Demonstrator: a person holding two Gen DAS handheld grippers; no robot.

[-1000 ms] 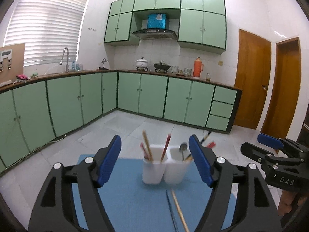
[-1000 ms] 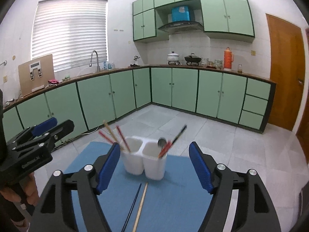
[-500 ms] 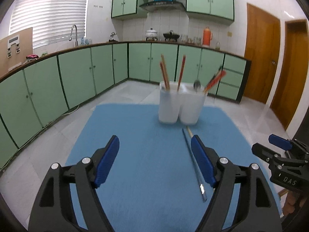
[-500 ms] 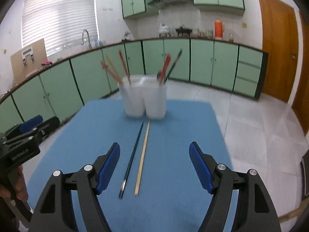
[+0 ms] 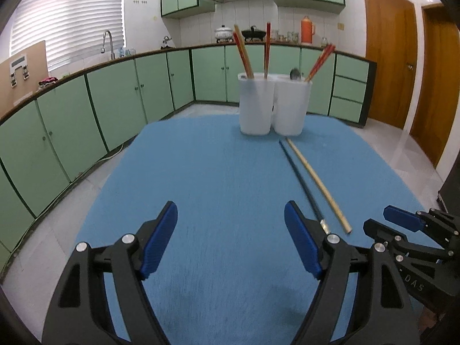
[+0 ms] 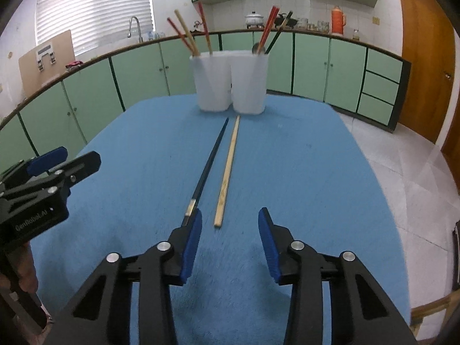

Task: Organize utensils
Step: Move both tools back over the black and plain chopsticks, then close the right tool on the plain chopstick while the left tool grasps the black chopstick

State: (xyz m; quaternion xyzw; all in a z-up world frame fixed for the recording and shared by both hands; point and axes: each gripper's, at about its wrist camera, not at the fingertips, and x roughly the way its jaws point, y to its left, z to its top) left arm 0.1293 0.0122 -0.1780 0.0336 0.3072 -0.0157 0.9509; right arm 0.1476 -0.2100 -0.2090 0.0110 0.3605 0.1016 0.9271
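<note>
Two chopsticks lie side by side on the blue mat (image 6: 302, 172), one dark (image 6: 209, 166), one pale wood (image 6: 228, 169), both pointing toward the twin white holder (image 6: 230, 86) at the mat's far edge. The holder carries upright chopsticks and a spoon.

Right gripper (image 6: 230, 235): jaws closing, nothing between the pads. The pale chopstick's near end lies just ahead of the gap; the dark one's near end sits at the left pad's tip.

Left gripper (image 5: 230, 241): jaws wide, empty, over bare mat. Both chopsticks lie to its right, the dark one's metal end beside its right pad.
</note>
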